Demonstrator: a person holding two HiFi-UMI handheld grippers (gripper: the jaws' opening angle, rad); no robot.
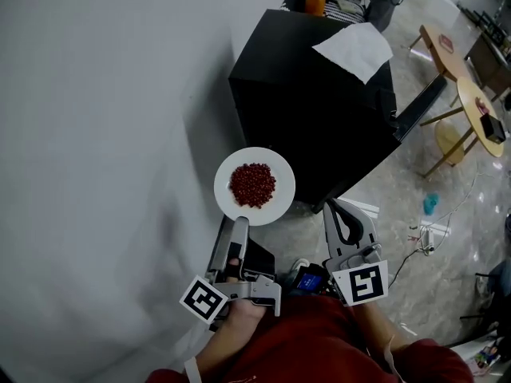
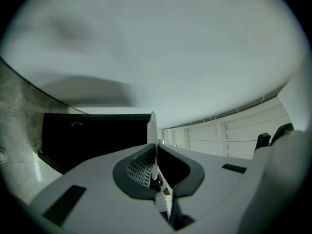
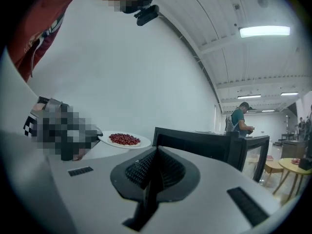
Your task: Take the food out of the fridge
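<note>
Fingers point(image 2: 139, 169) of my left gripper point(image 1: 237, 226) are pinching the near rim of the white plate point(image 1: 227, 206). It juts forward from them, held level, with the red food point(image 1: 252, 184) heaped at its centre. The plate hangs clear of the black fridge point(image 1: 311, 118), just off its near corner, so I judge the food is already out. My right gripper point(image 1: 334, 207) has its fingers pressed together on nothing. It sits nearer the open fridge door point(image 1: 419, 106), so closing the door would fall to that hand.
</note>
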